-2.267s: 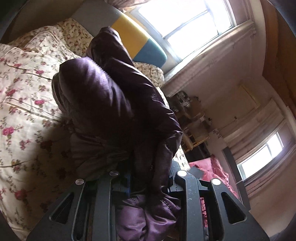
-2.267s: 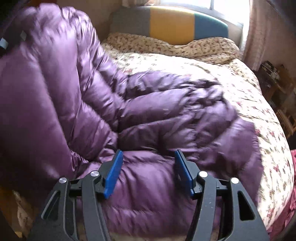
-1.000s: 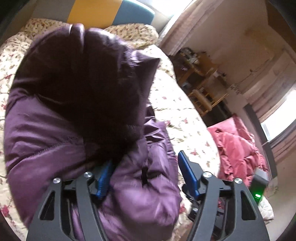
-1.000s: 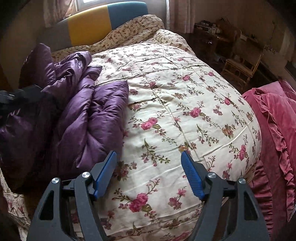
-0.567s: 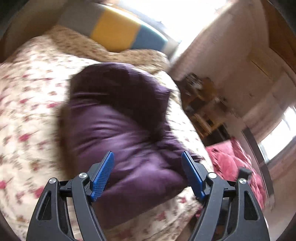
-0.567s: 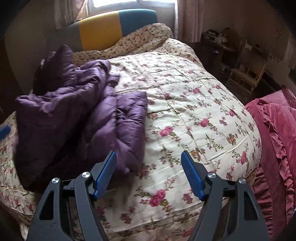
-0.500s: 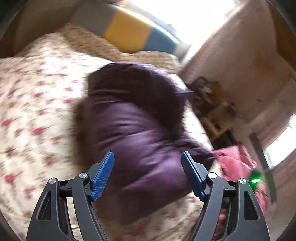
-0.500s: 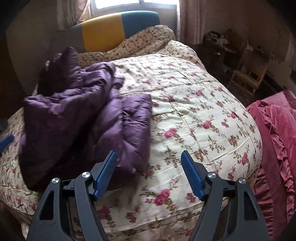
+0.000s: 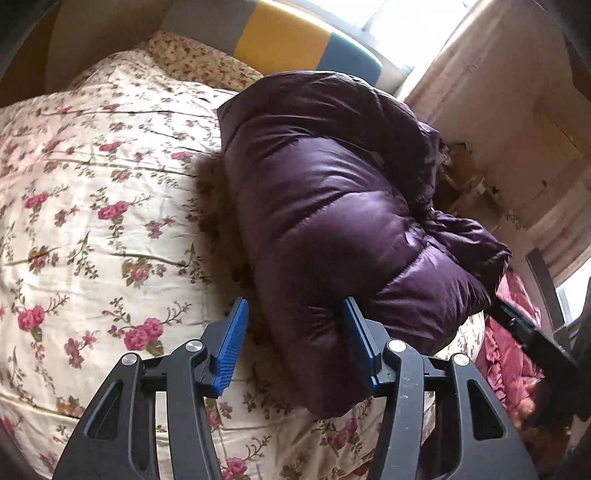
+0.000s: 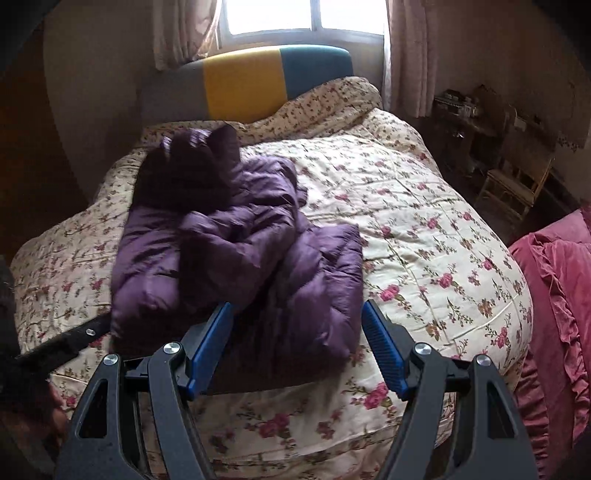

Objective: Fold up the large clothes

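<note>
A purple puffer jacket (image 9: 332, 206) lies bundled in a thick fold on the floral duvet (image 9: 92, 206), its hood end toward the headboard. My left gripper (image 9: 297, 332) sits at the jacket's near end with its jaws closing. The padded corner is between them: the right pad (image 9: 360, 343) is against it and the left pad (image 9: 232, 343) stands just clear. In the right wrist view the jacket (image 10: 240, 251) lies left of centre. My right gripper (image 10: 297, 343) hangs open over the bed's near edge with nothing in it. The left gripper's black finger (image 10: 70, 341) reaches in from the left.
A grey, yellow and teal headboard (image 10: 258, 81) stands under a bright window (image 10: 295, 18). A red ruffled cover (image 10: 554, 280) lies beside the bed on the right. Dark wooden furniture (image 10: 513, 184) fills the far right corner. The bed's right half shows bare duvet (image 10: 424, 221).
The left gripper let go of the jacket, drew back, and now has narrower jaws around its near corner. The jacket settled into a bundle. The right gripper pulled back and rose.
</note>
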